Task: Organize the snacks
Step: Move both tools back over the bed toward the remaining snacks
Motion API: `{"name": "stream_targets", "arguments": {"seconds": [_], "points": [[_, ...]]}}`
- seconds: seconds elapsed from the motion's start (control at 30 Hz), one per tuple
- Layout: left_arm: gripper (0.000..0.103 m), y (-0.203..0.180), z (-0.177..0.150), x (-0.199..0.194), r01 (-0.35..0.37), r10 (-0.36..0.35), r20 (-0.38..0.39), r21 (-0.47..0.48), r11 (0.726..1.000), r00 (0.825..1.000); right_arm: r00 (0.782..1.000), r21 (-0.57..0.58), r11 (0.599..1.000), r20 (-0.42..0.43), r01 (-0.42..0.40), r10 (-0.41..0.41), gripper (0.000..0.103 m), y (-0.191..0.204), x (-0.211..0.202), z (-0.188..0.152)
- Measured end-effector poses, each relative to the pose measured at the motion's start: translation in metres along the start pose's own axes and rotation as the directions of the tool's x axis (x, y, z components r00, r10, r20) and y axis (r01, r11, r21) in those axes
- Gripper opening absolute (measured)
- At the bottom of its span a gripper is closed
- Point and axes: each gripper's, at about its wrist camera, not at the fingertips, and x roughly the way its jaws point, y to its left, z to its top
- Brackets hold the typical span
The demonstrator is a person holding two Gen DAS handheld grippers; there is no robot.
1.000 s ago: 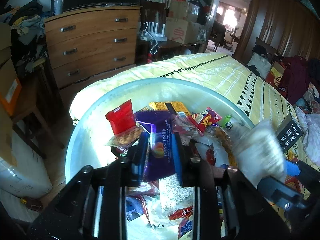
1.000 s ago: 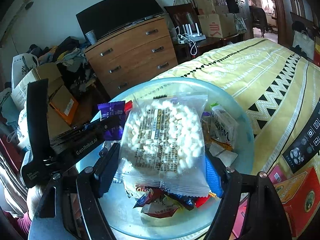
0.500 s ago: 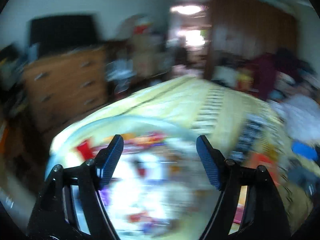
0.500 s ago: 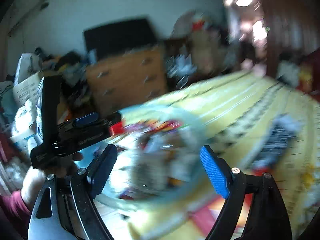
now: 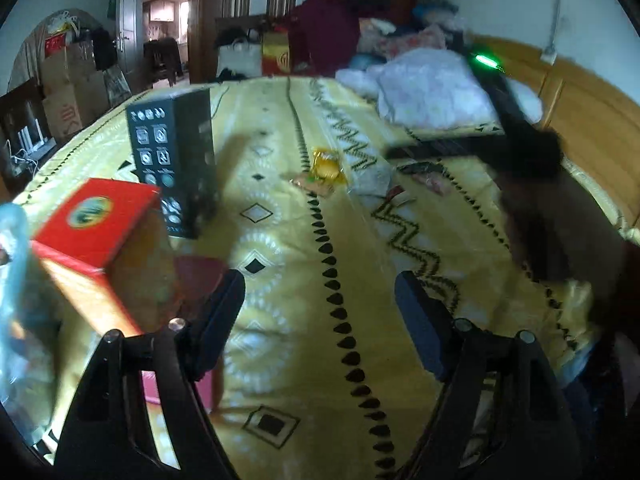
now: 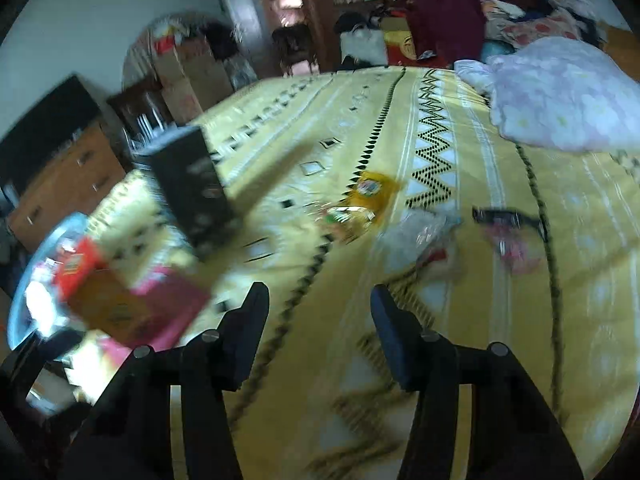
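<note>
Swung away from basin, packets released | left gripper (image 5: 320, 320) and right gripper (image 6: 316, 320) agape, empty | loose snack packets (image 6: 368, 196) mid-bedspread (image 6: 460, 280) | step: reach next packet | next: descend, straddle, close.

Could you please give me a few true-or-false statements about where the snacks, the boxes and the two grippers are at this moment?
1. The left gripper is open with nothing between its fingers. True.
2. The right gripper is clamped on a bag of white puffs. False: it is open and holds nothing.
3. A yellow snack packet lies on the yellow bedspread, ahead of both grippers. True.
4. The black box lies flat on its side. False: it stands upright on the bedspread.
5. The red box sits to the right of the black box in the left wrist view. False: it sits to its left and nearer the camera.
</note>
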Motion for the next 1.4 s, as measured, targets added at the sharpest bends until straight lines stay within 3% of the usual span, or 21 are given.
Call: {"name": "stream_targets", "arguments": {"seconds": [0.23, 0.4, 0.47, 0.53, 0.63, 0.73, 0.77, 0.9, 0.97, 1.1, 1.27, 1.33, 1.4], "points": [[0.077, -0.01, -0.014, 0.035, -0.006, 0.006, -0.056, 0.012, 1.0, 0.998, 0.994, -0.033, 0.999, -0.111, -0.02, 0.017, 0.058, -0.047, 0.162, 0.111], [0.077, -0.018, -0.027, 0.045, 0.011, -0.009, -0.086, 0.023, 1.0, 0.996, 0.975, -0.116, 0.991, -0.219, -0.058, 0.032, 0.059, -0.033, 0.245, 0.122], [0.077, -0.017, -0.028, 0.047, 0.007, -0.005, -0.096, 0.02, 1.0, 0.995, 0.961, -0.172, 0.975, -0.261, -0.14, 0.091, 0.06, -0.011, 0.25, 0.109], [0.077, -0.014, -0.029, 0.044, 0.006, -0.005, -0.103, 0.01, 1.0, 0.995, 0.909, -0.223, 0.941, -0.389, -0.253, 0.152, 0.061, 0.019, 0.246, 0.078], [0.078, -0.007, -0.031, 0.04, 0.017, -0.019, -0.099, -0.019, 1.0, 0.995, 0.886, -0.373, 0.886, -0.457, -0.276, 0.083, 0.065, 0.048, 0.208, 0.02], [0.078, -0.006, -0.036, 0.03, 0.042, -0.045, -0.089, -0.033, 0.999, 0.995, 0.839, -0.261, 0.901, -0.516, -0.347, 0.173, 0.066, 0.038, 0.157, -0.015], [0.078, -0.007, -0.038, 0.027, 0.049, -0.052, -0.087, -0.032, 0.998, 0.995, 0.834, -0.243, 0.903, -0.52, -0.353, 0.186, 0.066, 0.033, 0.136, -0.027], [0.078, -0.009, -0.047, 0.022, 0.064, -0.069, -0.105, -0.048, 0.997, 0.992, 0.856, -0.095, 0.945, -0.459, -0.312, 0.236, 0.066, -0.001, 0.062, -0.06], [0.078, -0.007, -0.05, 0.024, 0.058, -0.066, -0.111, -0.066, 0.996, 0.992, 0.896, -0.065, 0.971, -0.403, -0.23, 0.186, 0.066, -0.01, 0.031, -0.077], [0.078, -0.006, -0.048, 0.026, 0.053, -0.063, -0.114, -0.084, 0.995, 0.992, 0.951, 0.08, 0.993, -0.29, -0.086, 0.105, 0.067, -0.036, 0.018, -0.086], [0.078, -0.007, -0.045, 0.027, 0.046, -0.052, -0.111, -0.063, 0.997, 0.992, 0.97, 0.031, 1.0, -0.244, 0.006, 0.002, 0.067, -0.054, 0.037, -0.064], [0.078, -0.007, -0.045, 0.031, 0.05, -0.058, -0.121, -0.069, 0.996, 0.991, 0.966, 0.129, 0.992, -0.258, 0.01, 0.024, 0.067, -0.076, 0.04, -0.057], [0.078, -0.008, -0.047, 0.035, 0.051, -0.061, -0.13, -0.075, 0.996, 0.99, 0.968, 0.292, 0.956, -0.234, -0.019, 0.091, 0.067, -0.095, 0.034, -0.057]]}}
